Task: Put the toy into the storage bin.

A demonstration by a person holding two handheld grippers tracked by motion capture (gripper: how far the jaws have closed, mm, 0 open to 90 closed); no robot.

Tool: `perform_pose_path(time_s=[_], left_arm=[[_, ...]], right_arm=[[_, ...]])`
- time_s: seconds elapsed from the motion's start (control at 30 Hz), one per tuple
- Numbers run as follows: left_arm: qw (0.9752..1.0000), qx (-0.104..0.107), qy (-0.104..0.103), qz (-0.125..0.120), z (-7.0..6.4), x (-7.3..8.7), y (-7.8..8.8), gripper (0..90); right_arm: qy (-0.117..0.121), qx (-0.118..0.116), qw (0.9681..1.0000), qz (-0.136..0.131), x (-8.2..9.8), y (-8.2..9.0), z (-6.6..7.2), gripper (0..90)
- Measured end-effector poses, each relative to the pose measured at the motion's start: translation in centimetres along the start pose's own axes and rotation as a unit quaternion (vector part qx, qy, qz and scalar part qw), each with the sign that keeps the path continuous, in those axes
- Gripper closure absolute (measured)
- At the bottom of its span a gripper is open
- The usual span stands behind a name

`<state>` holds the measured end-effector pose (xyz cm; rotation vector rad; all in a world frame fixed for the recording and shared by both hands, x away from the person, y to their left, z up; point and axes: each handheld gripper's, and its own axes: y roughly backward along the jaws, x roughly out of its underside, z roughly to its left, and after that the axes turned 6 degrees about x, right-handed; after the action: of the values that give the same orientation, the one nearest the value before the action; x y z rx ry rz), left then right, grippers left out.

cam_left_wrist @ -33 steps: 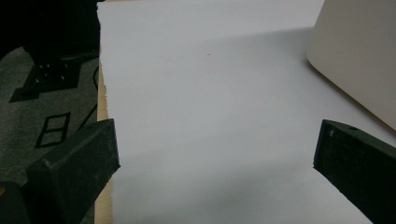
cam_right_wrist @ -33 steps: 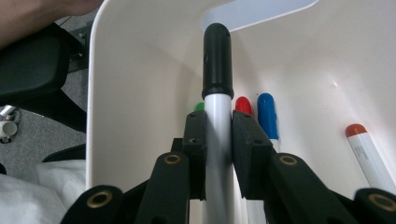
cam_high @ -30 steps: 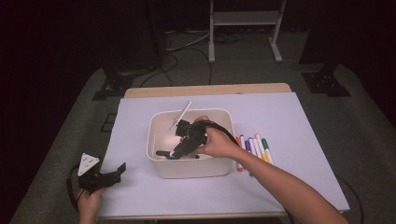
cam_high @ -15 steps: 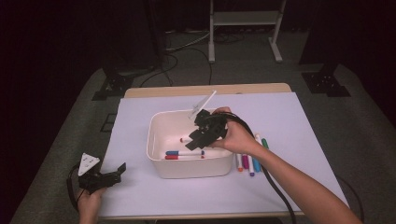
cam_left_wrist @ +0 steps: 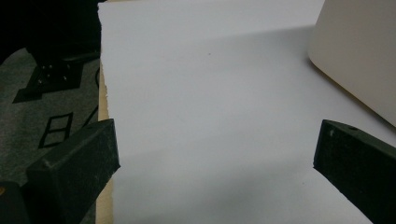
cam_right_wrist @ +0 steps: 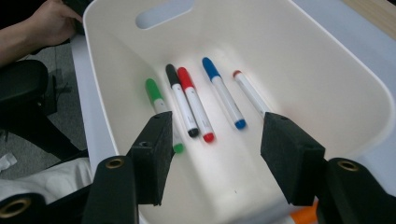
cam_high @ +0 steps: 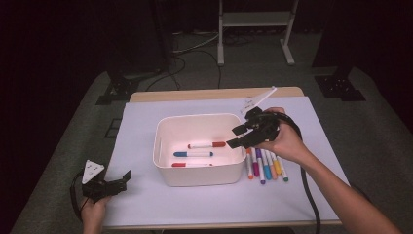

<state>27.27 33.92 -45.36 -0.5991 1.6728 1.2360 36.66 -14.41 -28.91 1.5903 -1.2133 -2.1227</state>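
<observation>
**Asker:** Where do the right tongs (cam_high: 234, 137) sit, and what is between them?

**Describer:** In the high view they hover over the right rim of the white bin (cam_high: 163, 151), at about 3 o'clock from the bin's middle. Their jaws have just been opening and stand apart, with nothing between the pads.

**Asker:** And the markers in the bin?

**Describer:** The right gripper view looks down into the bin. Five markers lie loose on its floor, ahead of the tongs toward 12 o'clock: a green marker (cam_right_wrist: 159, 103), a black marker (cam_right_wrist: 180, 100), a red marker (cam_right_wrist: 194, 104), a blue marker (cam_right_wrist: 223, 99) and an orange-capped marker (cam_right_wrist: 250, 93). The green one's near end sits just beside the left pad, and the orange-capped one runs toward the right pad; whether either touches cannot be told.

**Asker:** Any markers outside?

**Describer:** A row of loose markers (cam_high: 265, 165) lies on the worktop (cam_high: 204, 204), just beside the bin at 3 o'clock, below the right hand.

**Asker:** The left tongs (cam_high: 127, 176)?

**Describer:** They rest at the worktop's 8 o'clock corner, jaws wide, over bare white sheet, with the bin at 2 o'clock.
</observation>
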Motion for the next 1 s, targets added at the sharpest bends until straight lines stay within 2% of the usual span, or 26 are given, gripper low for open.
perform_pose_path(time_s=[0.23, 0.43, 0.77, 1.0], left_arm=[[1.0000, -0.001, -0.001, 0.000, 0.0, 0.0, 0.0, 0.0], [1.0000, -0.003, -0.002, -0.001, -0.1, 0.0, 0.0, 0.0], [1.0000, -0.005, -0.005, 0.001, -0.1, 0.0, 0.0, 0.0], [1.0000, -0.005, -0.007, 0.000, -0.2, 0.0, 0.0, 0.0]], right_arm=[[-0.033, 0.024, 0.9990, -0.017, 3.1, 2.4, -2.1, 41.4], [-0.066, 0.044, 0.9968, -0.014, 6.4, 3.2, -3.9, 40.2], [-0.127, 0.070, 0.9894, 0.009, 12.9, 2.0, -6.5, 39.7], [-0.151, 0.091, 0.9840, 0.027, 15.8, 1.0, -7.3, 39.7]])
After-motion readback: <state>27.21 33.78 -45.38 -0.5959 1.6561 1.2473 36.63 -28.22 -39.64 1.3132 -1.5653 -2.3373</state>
